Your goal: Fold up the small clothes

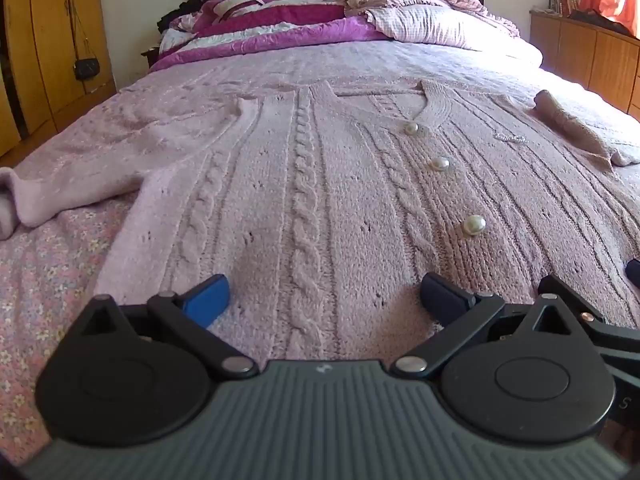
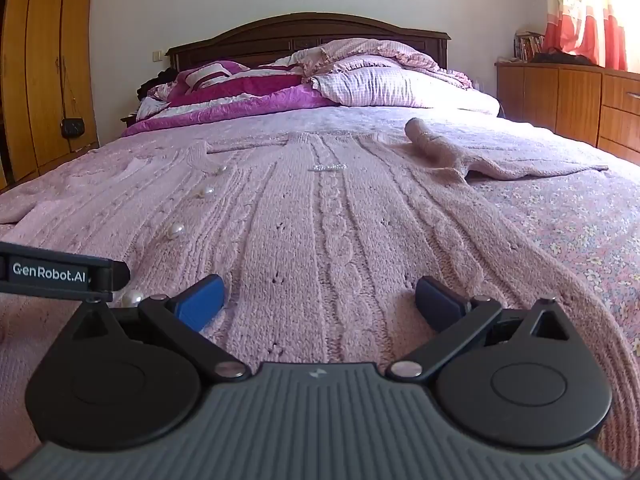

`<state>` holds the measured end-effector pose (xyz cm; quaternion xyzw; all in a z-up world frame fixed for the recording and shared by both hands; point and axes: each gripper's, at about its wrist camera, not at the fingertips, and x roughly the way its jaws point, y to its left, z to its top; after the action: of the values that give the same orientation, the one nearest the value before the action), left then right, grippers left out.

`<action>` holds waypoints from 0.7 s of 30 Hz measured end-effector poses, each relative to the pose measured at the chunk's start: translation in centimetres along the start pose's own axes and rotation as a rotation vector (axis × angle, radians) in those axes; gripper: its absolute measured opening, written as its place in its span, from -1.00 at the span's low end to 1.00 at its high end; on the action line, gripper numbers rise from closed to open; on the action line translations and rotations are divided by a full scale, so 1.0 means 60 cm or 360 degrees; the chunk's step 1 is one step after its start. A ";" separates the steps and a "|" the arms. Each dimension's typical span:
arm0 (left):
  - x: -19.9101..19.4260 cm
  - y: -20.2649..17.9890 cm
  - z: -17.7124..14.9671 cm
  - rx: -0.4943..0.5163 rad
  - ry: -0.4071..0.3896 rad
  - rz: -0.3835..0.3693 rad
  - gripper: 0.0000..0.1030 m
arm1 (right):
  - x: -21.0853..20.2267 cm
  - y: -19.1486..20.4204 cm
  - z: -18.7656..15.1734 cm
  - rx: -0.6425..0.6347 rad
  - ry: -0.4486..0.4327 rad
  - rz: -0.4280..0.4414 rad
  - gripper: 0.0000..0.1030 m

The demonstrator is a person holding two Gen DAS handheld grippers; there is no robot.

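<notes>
- Pink cable-knit cardigan [image 1: 320, 184] lies flat, front up, on the bed [image 1: 44, 280], hem toward the cameras, neckline toward the headboard [image 2: 304, 36].
- Cardigan is buttoned; pearl buttons [image 1: 474, 225] run in a line from the V-neck toward the hem.
- Small sparkly ornament [image 2: 329, 167] is on the chest panel, to the right of the button line in the left wrist view.
- One sleeve [image 1: 60, 184] spreads out to the left, its cuff at the frame edge; the other sleeve [image 2: 436, 148] is bunched near the shoulder on the right, cuff raised.
- Bed cover is a pink floral print; heaped magenta and checked bedding [image 2: 280, 88] sits at the head end.
- Left gripper [image 1: 324, 296]: jaws wide apart, blue pads low over the knit near the hem, left of the button line; nothing clamped between them. Whether the pads touch the fabric I cannot tell.
- Right gripper [image 2: 320, 300]: jaws likewise wide, over the panel to the right of the button line, nothing clamped.
- The two grippers are side by side; part of the left one enters the right wrist view at the left edge.
- Legible writing: "GenRobot.AI" in white on that black part [image 2: 48, 272]. No other text readable.
- Wooden wardrobe [image 2: 44, 60] at left with a small black bag [image 2: 73, 127] hanging on it; wooden cabinet [image 2: 568, 96] at right under a red-and-white curtain [image 2: 588, 12].
</notes>
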<state>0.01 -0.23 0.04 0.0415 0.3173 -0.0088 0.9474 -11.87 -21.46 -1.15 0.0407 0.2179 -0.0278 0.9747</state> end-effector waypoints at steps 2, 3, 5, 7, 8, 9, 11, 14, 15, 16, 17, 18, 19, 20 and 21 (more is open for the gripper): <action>0.006 0.003 0.007 -0.0018 0.0068 -0.0020 1.00 | 0.000 -0.002 0.001 0.0004 0.0006 0.0000 1.00; 0.009 0.007 0.008 -0.0035 0.0079 -0.0034 1.00 | 0.000 0.003 0.000 -0.0028 -0.0004 -0.0011 1.00; 0.014 0.009 0.012 -0.0032 0.0081 -0.0031 1.00 | 0.000 0.002 0.000 -0.0027 -0.0006 -0.0011 1.00; 0.006 0.008 0.011 -0.0034 0.0083 -0.0031 1.00 | -0.001 0.002 0.000 -0.0029 -0.0006 -0.0011 1.00; 0.003 0.005 0.008 -0.0031 0.0082 -0.0028 1.00 | -0.001 0.003 -0.001 -0.0032 -0.0008 -0.0012 1.00; 0.004 0.004 0.007 -0.0027 0.0078 -0.0026 1.00 | -0.001 0.003 -0.001 -0.0032 -0.0009 -0.0013 1.00; 0.006 0.004 0.006 -0.0022 0.0071 -0.0020 1.00 | -0.001 0.004 0.000 -0.0035 -0.0008 -0.0015 1.00; 0.005 0.002 0.001 -0.0016 0.0043 -0.0013 1.00 | -0.001 0.004 -0.001 -0.0036 -0.0008 -0.0014 1.00; 0.005 0.002 0.001 -0.0015 0.0038 -0.0012 1.00 | -0.001 0.004 -0.002 -0.0038 -0.0008 -0.0015 1.00; 0.006 0.001 0.001 -0.0013 0.0035 -0.0011 1.00 | -0.001 0.004 -0.001 -0.0037 -0.0009 -0.0014 1.00; 0.005 0.002 0.000 -0.0012 0.0027 -0.0011 1.00 | -0.001 0.004 -0.001 -0.0038 -0.0009 -0.0016 1.00; 0.003 0.002 -0.001 -0.0010 0.0020 -0.0012 1.00 | -0.001 0.004 -0.002 -0.0039 -0.0009 -0.0017 1.00; 0.003 0.002 -0.002 -0.0009 0.0014 -0.0012 1.00 | -0.001 0.004 -0.002 -0.0039 -0.0009 -0.0017 1.00; 0.002 0.001 -0.002 -0.0008 0.0011 -0.0011 1.00 | -0.001 0.004 -0.001 -0.0037 -0.0010 -0.0016 1.00; 0.002 0.001 -0.003 -0.0009 0.0010 -0.0011 1.00 | -0.001 0.003 -0.001 -0.0035 -0.0010 -0.0016 1.00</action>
<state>0.01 -0.15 -0.15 0.0377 0.3205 -0.0109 0.9464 -11.93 -21.26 -1.15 0.0287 0.2152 -0.0305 0.9757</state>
